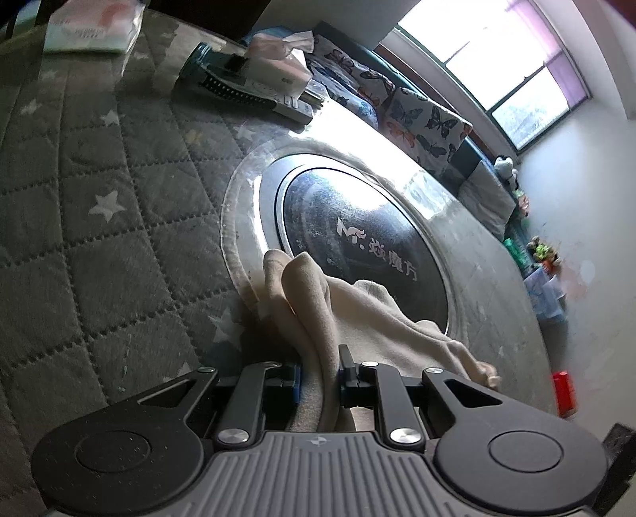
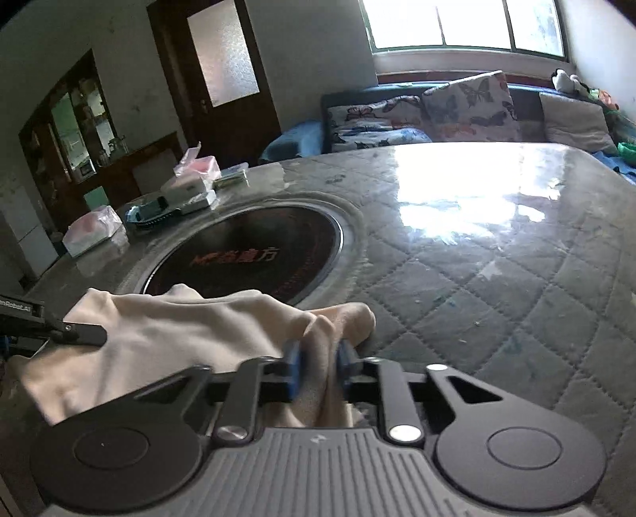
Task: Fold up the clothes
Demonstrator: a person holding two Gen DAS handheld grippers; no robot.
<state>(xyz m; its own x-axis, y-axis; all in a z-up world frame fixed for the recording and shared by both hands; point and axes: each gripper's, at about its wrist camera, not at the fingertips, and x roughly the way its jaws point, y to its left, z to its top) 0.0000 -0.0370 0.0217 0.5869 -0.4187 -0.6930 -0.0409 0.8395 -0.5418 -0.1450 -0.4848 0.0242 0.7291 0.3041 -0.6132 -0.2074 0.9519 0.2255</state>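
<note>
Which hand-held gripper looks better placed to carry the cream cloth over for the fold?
Probably the right hand-held gripper. It pinches a bunched end of the cream cloth, with open quilted table cover ahead of it. The left hand-held gripper also holds the cloth.

Daylight enters through the window (image 2: 465,24), which is overexposed, and produces strong glare on the glossy table cover (image 2: 457,206). The room interior opposite remains dim. Both fisheye views curve heavily toward darkened corners; the right view's blue pads (image 2: 292,364) appear motion-blurred.
</note>
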